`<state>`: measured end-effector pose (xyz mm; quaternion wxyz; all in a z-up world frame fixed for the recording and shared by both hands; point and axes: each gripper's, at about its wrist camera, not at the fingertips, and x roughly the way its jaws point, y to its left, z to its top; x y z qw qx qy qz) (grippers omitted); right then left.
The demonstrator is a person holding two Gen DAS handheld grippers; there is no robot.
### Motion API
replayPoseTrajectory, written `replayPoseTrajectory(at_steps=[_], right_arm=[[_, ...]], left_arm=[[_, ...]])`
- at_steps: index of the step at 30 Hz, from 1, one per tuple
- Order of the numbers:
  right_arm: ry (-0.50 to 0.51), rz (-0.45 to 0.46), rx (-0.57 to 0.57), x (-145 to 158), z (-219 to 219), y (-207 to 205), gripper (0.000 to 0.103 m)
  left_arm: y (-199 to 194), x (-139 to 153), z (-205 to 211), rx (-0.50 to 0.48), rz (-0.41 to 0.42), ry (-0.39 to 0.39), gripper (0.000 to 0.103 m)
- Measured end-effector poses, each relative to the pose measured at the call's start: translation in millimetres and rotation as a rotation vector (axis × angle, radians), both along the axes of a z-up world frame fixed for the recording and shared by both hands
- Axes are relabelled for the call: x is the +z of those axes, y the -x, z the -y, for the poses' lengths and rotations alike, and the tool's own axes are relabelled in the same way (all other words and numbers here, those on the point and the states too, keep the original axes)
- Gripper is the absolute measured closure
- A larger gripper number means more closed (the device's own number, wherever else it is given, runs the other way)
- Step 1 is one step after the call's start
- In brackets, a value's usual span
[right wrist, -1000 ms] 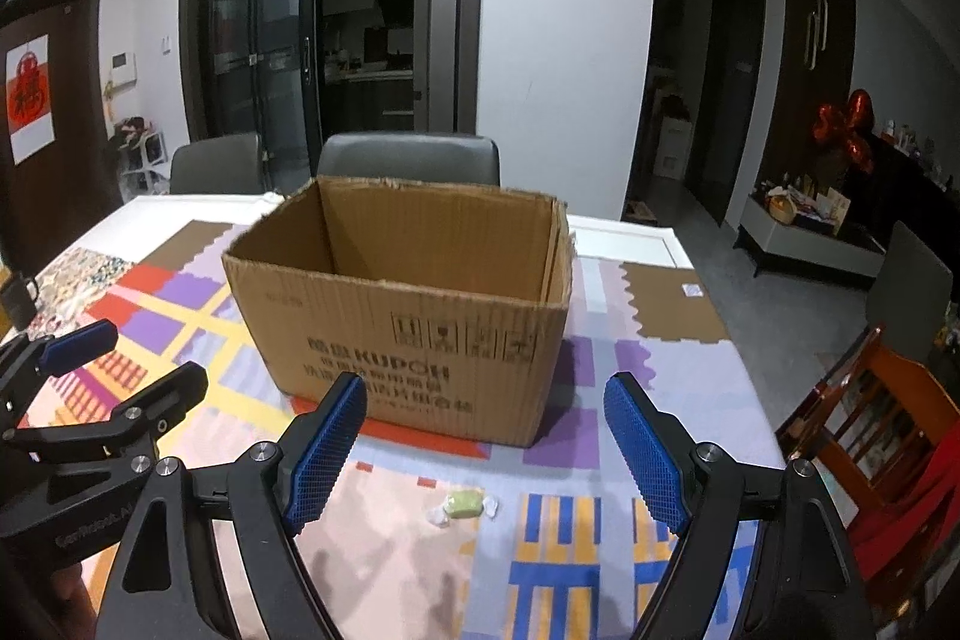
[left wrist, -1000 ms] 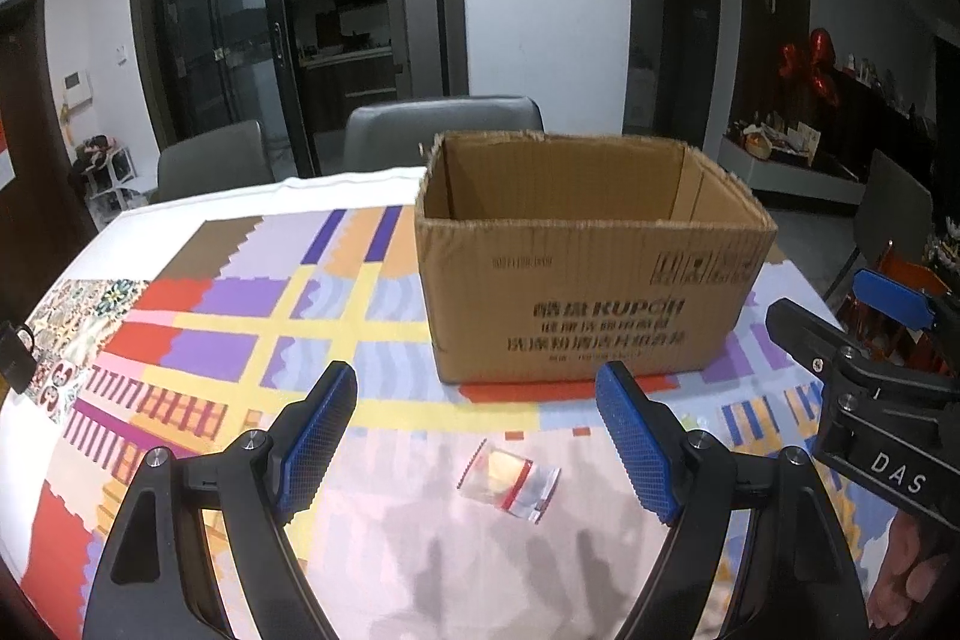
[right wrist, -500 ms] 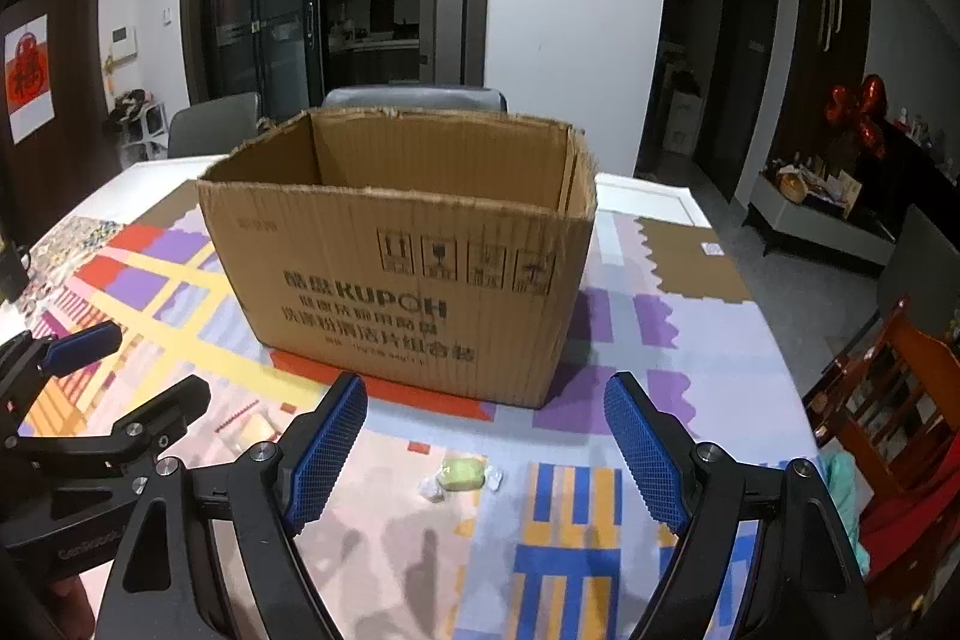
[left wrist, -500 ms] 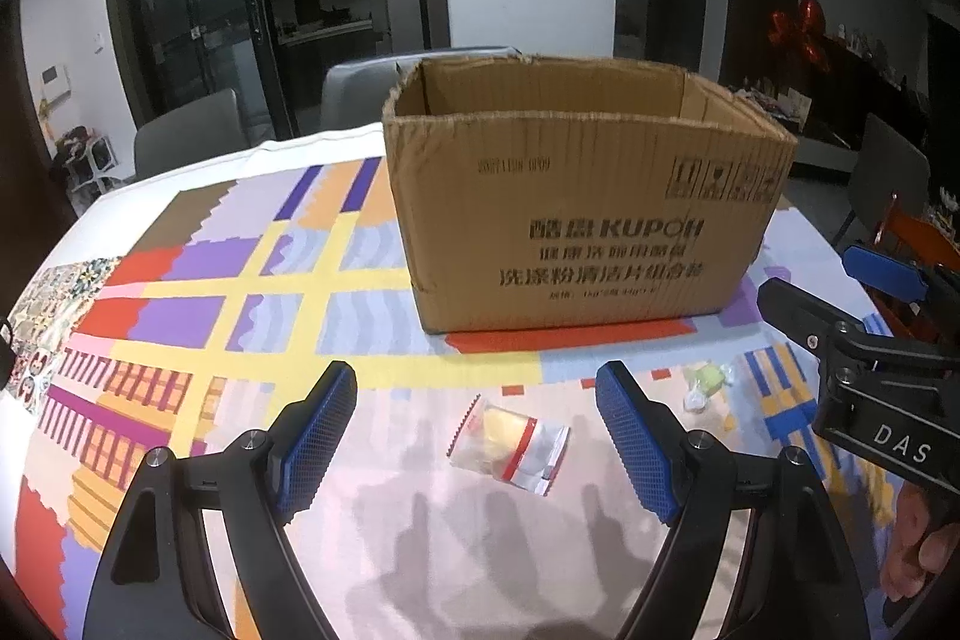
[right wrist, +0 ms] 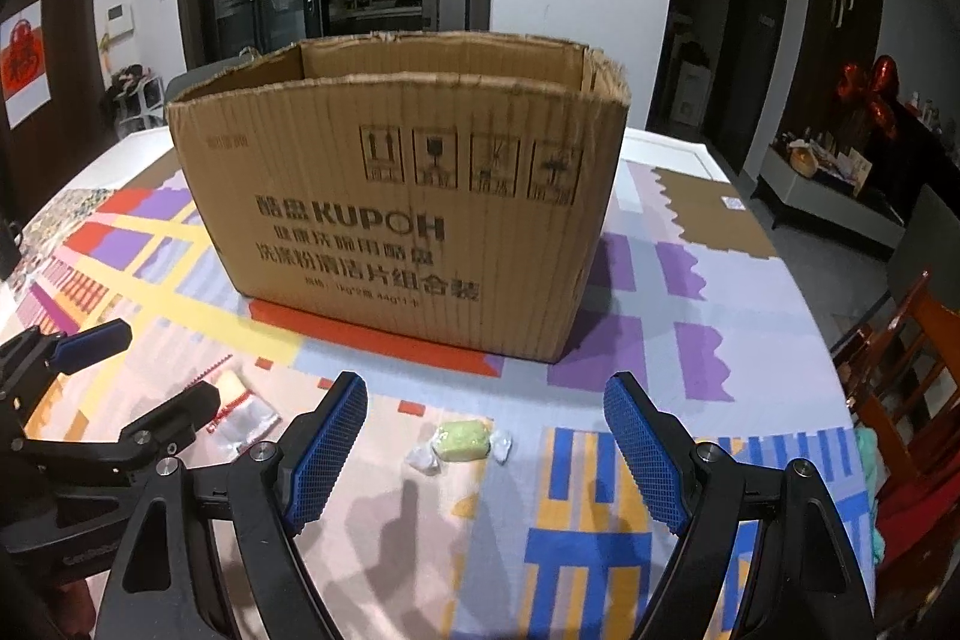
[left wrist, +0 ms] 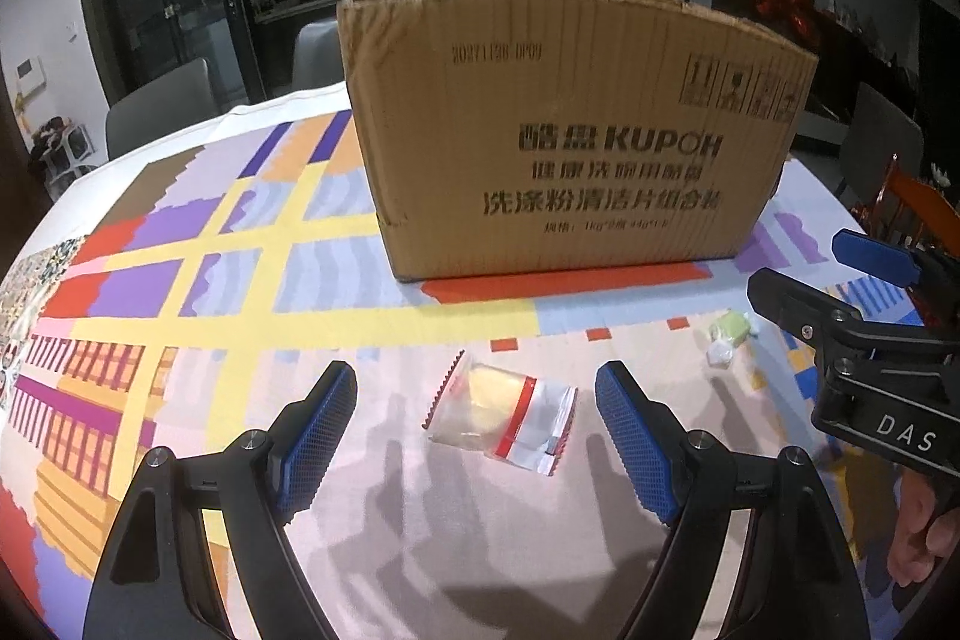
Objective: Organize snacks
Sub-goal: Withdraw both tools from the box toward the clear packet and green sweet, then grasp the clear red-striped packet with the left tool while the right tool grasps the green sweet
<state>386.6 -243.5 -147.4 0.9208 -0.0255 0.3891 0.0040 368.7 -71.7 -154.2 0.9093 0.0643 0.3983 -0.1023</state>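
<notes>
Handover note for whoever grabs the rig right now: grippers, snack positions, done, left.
Left hand-held gripper: open, nothing held, aimed at the clear red-striped snack packet on the tablecloth.
Right hand-held gripper: open, nothing held, aimed at the green wrapped candy.
Both snacks lie in front of the cardboard box, apart from it.
Done: nothing picked up; the box's inside is not visible.
Left: grasp each snack, drop it in the box.

We count one cardboard box [left wrist: 576, 130] on one patterned tablecloth [left wrist: 180, 280]. We see two snacks: one clear packet [left wrist: 501, 418] with a red stripe, and one green wrapped candy [right wrist: 461, 440]. We count two grippers, the left gripper [left wrist: 474, 445] and right gripper [right wrist: 485, 451].
</notes>
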Motion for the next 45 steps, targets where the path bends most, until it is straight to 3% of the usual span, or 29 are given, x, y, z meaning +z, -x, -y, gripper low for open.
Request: replayPoseTrajectory(at_steps=[15, 28, 32, 40, 45], right_arm=[[0.008, -0.078, -0.015, -37.6, -4.3, -10.6, 0.021], [-0.018, -0.126, -0.059, -56.1, 2.6, -18.0, 0.022], [-0.036, -0.138, -0.058, -58.7, 4.2, -20.6, 0.032], [-0.046, -0.133, -0.025, -56.7, -2.5, -18.3, 0.068], [-0.042, -0.132, -0.011, -55.2, -6.4, -16.2, 0.072]], left_arm=[[-20.9, -35.8, -7.2, -0.01, -0.08, 0.017, 0.021], [-25.9, -38.4, -8.0, -0.026, -0.101, 0.044, 0.026], [-20.8, -37.0, -3.6, -0.043, -0.091, 0.042, 0.04], [-16.7, -35.4, -0.8, -0.051, -0.082, 0.052, 0.06], [-15.7, -34.5, 0.8, -0.059, -0.079, 0.053, 0.067]])
